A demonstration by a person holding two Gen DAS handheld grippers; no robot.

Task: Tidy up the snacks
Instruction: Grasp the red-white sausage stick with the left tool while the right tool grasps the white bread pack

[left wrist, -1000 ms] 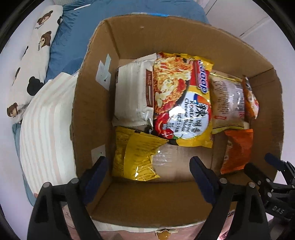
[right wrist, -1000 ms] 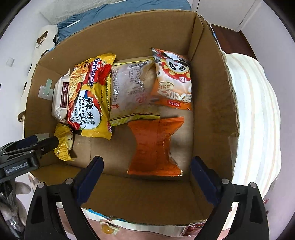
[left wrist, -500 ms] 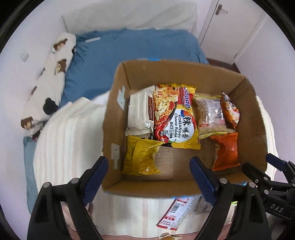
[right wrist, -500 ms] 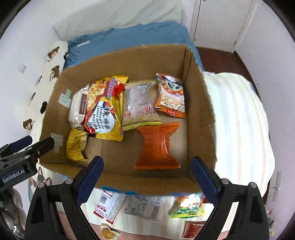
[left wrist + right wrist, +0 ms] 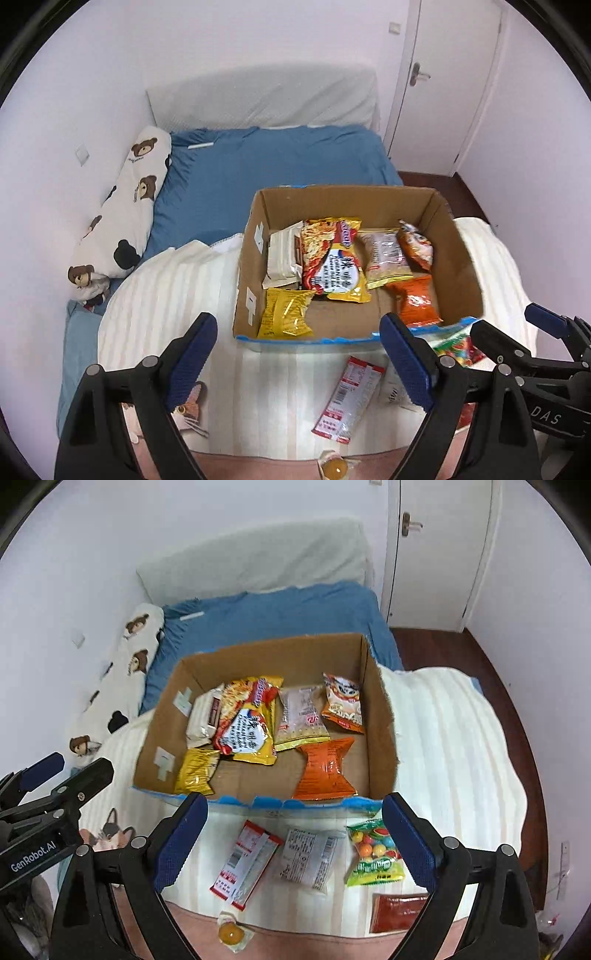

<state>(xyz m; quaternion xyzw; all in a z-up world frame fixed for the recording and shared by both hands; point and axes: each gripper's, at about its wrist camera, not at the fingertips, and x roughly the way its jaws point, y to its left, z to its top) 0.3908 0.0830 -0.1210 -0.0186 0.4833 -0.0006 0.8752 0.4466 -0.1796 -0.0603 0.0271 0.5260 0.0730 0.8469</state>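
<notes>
Snacks in crinkly foil packets lie flat in an open cardboard box point(image 5: 376, 720) on a ribbed cream blanket point(image 5: 450, 746) on the bed: white pack point(image 5: 203, 716), noodle packet point(image 5: 247, 723), orange bag point(image 5: 325, 768) (pinched at the middle). Near the box's front edge lie a candy bag point(image 5: 373, 853) and other packets. Left tongs point(image 5: 295, 365) and right tongs point(image 5: 291, 845) both gape wide, holding nothing.
</notes>
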